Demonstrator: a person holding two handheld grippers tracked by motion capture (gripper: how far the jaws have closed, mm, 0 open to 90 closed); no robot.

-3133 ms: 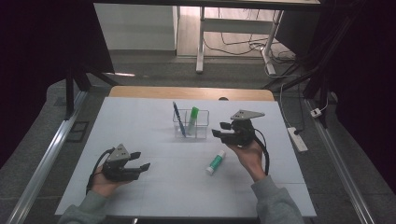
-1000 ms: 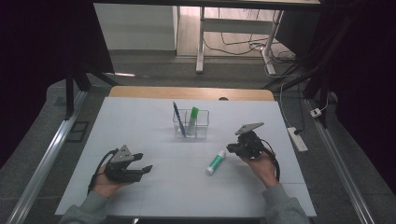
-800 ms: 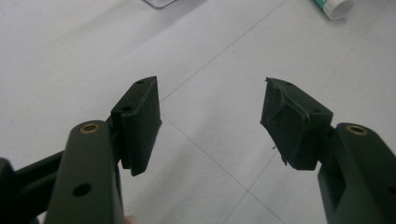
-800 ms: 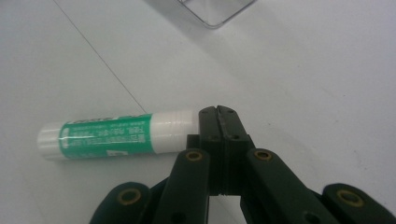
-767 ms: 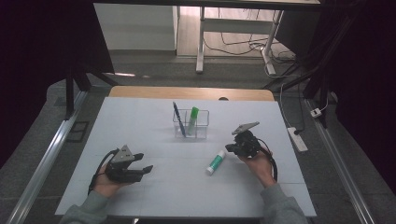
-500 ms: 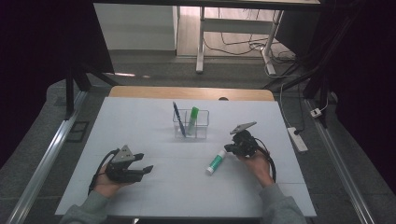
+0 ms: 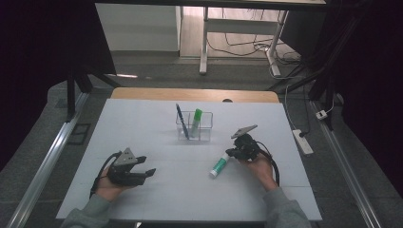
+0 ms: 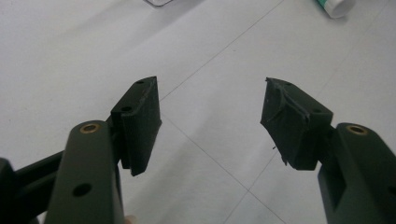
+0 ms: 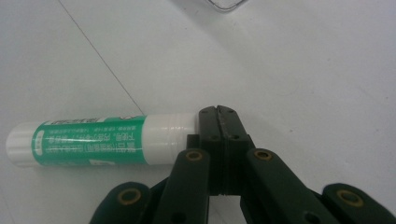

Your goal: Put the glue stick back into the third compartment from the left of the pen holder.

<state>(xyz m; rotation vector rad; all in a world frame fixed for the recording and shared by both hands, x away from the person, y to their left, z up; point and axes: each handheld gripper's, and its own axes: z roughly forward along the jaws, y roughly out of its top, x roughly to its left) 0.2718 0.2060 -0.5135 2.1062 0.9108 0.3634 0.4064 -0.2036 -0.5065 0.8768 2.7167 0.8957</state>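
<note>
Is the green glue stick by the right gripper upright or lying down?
Lying down: the glue stick rests on its side on the white table, its white end against the shut right gripper.

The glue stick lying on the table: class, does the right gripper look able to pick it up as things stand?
Probably not yet. The right gripper is shut, its closed tips beside the white end of the glue stick, not around it. Nothing else blocks the way, so it would likely need to open first, then close on the stick.

Even overhead light, soft shadows; dark surroundings; close views slightly soft, grainy.
</note>
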